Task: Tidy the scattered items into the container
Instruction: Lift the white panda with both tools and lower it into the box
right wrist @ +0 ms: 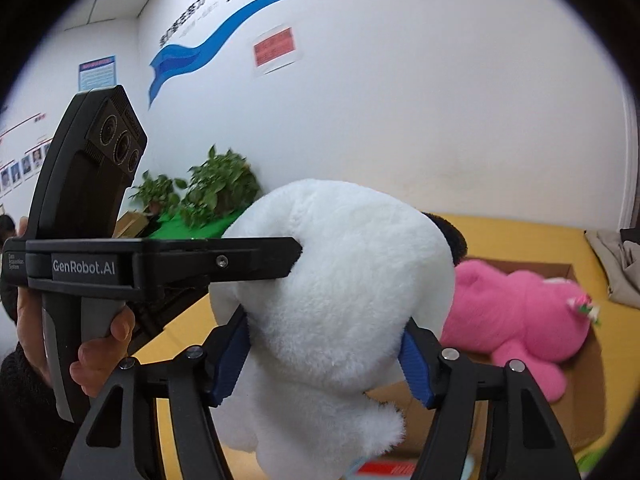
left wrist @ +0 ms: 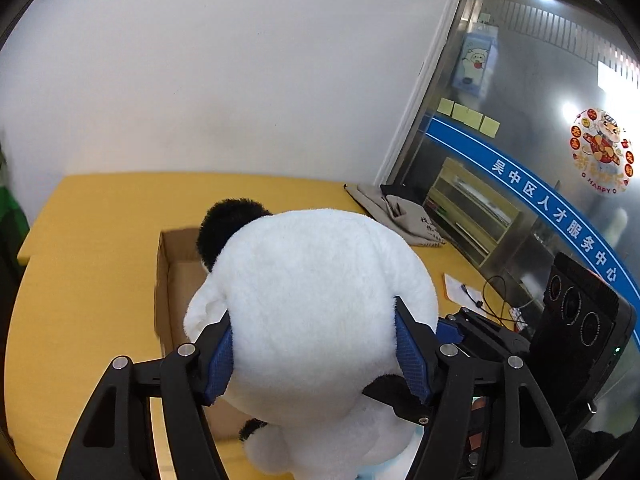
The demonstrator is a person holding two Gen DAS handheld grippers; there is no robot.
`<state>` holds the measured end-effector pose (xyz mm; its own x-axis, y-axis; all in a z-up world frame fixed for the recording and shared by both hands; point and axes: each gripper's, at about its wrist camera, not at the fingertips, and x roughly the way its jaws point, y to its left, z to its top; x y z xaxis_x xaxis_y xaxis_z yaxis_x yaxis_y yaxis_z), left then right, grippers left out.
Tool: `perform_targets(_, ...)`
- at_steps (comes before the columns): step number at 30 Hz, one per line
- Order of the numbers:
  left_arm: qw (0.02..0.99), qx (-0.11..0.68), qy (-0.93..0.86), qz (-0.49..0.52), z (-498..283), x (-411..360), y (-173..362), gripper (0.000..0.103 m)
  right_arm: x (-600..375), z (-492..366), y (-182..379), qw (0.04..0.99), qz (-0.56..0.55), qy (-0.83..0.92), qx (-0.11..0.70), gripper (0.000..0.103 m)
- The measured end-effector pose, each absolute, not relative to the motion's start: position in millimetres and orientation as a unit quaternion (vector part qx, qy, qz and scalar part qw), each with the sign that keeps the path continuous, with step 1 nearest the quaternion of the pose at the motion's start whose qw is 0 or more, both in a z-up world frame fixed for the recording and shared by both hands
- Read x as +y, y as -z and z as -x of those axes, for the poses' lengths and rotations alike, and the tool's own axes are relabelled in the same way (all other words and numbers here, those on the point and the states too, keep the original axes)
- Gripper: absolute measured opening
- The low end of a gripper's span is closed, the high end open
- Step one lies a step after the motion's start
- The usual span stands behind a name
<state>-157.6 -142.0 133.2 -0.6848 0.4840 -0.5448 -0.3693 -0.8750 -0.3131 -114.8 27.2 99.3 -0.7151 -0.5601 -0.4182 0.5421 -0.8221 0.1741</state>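
Left gripper (left wrist: pixel 316 352) clamps panda (left wrist: pixel 320 300) | right gripper (right wrist: pixel 326 354) clamps it too | box (left wrist: pixel 176 280) beneath, apparently

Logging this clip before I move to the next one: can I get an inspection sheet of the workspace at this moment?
Surface: yellow tabletop, against a white wall.
Job's things: white plush toy with black ear, lifted over the table; cardboard box open, pink plush toy lying in it.
Clutter: grey cloth bag and paper card at the table's right side.
Grippers: left claw and right claw both clamp the white plush, blue pads sunk in its fur.
Cables: thin black cable on the paper card.
Surroundings: glass partition with stickers; potted plants.
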Motion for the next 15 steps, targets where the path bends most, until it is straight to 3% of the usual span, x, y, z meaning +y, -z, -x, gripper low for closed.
perform_targets(5,0.229,-0.095,-0.907,0.342,200,-144,-124,0.073,31,161,-97,0.287,-0.241,0.927,-0.03,0.065)
perform_targets(15,0.21,-0.09,-0.901,0.369,211,-144,-90,0.073,24,178,-61,0.28,-0.278,0.918,-0.046,0.064)
